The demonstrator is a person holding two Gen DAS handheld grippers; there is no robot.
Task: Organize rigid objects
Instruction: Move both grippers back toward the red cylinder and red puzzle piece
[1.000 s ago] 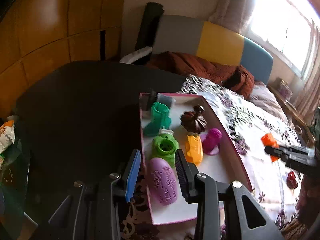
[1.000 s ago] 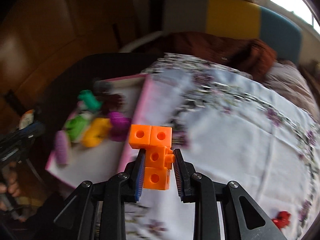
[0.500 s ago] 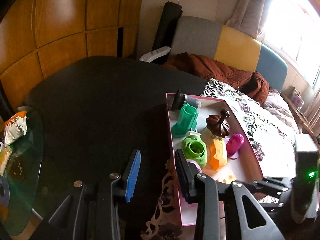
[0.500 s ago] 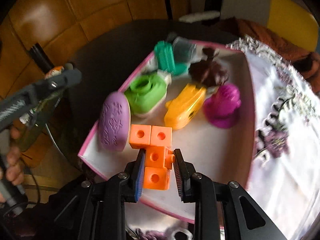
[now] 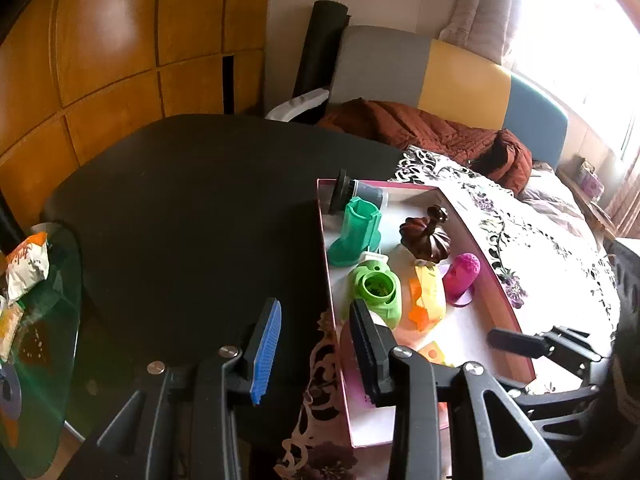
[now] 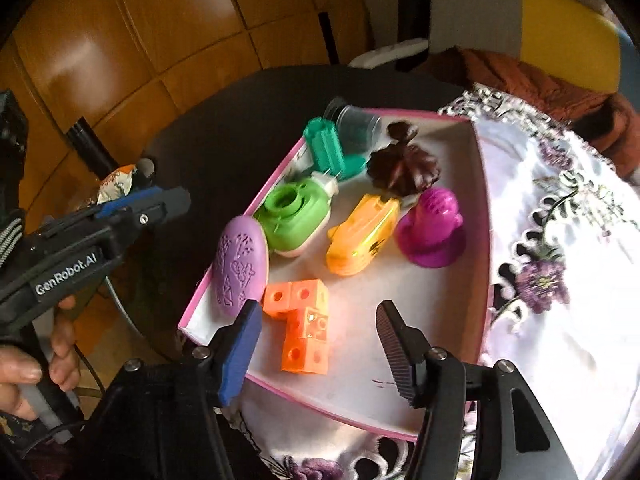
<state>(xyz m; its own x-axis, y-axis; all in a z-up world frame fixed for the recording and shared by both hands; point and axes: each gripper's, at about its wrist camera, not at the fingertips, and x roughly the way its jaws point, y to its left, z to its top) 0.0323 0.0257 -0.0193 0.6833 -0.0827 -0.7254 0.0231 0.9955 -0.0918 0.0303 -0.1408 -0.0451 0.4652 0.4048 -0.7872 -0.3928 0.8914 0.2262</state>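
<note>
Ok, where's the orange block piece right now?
Right wrist view: the orange block piece lies in the pink tray, near-left, beside the purple oval, between the open right gripper fingers.

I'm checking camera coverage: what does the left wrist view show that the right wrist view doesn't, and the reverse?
Only the left wrist view shows the bright window and the blue headboard panel. Only the right wrist view shows the whole purple oval and the full orange block piece lying free in the tray, between the open right hand-held gripper. Both show the pink-rimmed tray, green camera toy and magenta toy.
</note>
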